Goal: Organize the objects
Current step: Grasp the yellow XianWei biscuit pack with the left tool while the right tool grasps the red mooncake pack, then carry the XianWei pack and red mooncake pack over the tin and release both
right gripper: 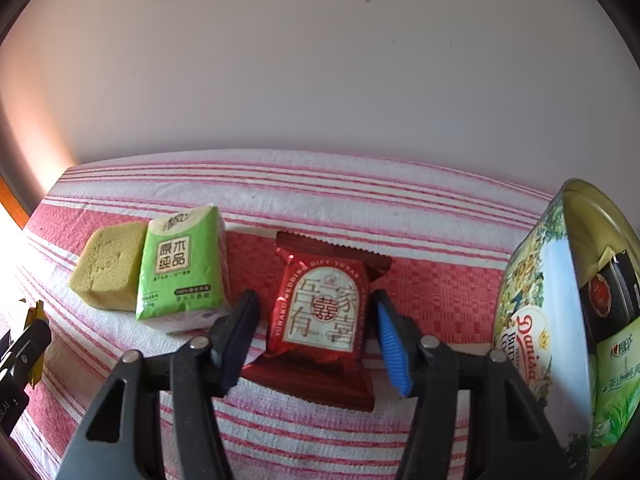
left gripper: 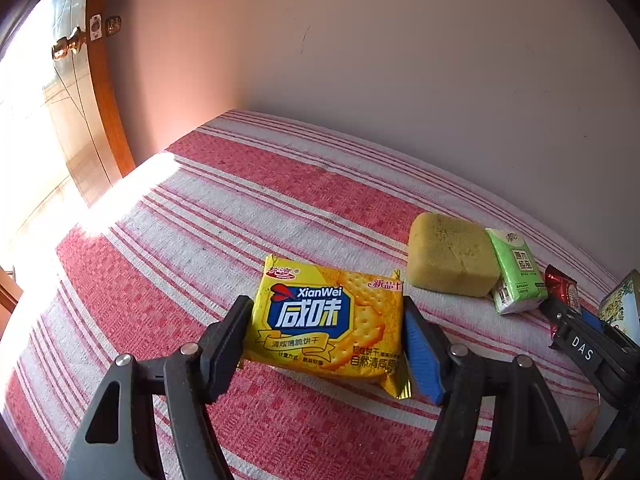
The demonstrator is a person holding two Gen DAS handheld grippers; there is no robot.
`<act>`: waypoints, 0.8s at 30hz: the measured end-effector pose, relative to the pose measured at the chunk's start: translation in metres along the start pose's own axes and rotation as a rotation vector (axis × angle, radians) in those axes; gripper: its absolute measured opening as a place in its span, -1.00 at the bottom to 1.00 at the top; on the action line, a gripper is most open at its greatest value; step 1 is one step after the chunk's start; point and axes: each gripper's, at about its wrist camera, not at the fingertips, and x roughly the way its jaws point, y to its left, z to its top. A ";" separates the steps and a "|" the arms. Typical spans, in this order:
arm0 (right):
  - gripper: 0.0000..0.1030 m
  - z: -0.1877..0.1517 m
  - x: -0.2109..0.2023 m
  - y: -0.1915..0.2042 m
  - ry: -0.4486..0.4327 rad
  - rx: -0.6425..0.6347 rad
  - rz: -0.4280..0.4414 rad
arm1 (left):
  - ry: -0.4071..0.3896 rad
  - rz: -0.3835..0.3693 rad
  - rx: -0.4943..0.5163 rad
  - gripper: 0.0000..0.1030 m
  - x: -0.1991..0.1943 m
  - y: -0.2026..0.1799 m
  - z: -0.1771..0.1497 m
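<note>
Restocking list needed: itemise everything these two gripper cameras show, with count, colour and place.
cracker packet: 1, yellow, between left gripper's fingers
sponge: 1, yellow-green, beside tissue pack
tissue pack: 1, green, left of red packet
red packet: 1, red, between right gripper's fingers
cookie tin: 1, printed, far right, open, packets inside
striped cloth: 1, red and white, under everything
door: 1, wooden, brass handle, far left
left gripper: 1, black, shut on cracker packet
right gripper: 1, black, grip uncertain

On the table (right gripper: 320, 184) before me, the sponge (right gripper: 108, 266) lies leftmost, touching the tissue pack (right gripper: 182, 264) on its right. The wedding sweet packet (right gripper: 320, 312) sits right of that, apart. The biscuit tin (right gripper: 536, 300) stands rightmost. The cracker packet (left gripper: 328, 320) lies left of the sponge, nearer me.
</note>
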 end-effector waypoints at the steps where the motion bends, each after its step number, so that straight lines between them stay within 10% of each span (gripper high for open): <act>1: -0.19 -0.002 -0.002 -0.001 -0.005 0.000 0.010 | -0.007 0.005 0.006 0.42 -0.001 -0.001 -0.001; 11: -0.20 -0.039 -0.081 -0.005 -0.326 -0.093 0.034 | -0.197 -0.065 0.046 0.42 -0.039 -0.019 -0.010; 24: -0.20 -0.080 -0.137 -0.031 -0.440 -0.130 0.007 | -0.322 -0.115 0.102 0.42 -0.084 -0.047 -0.041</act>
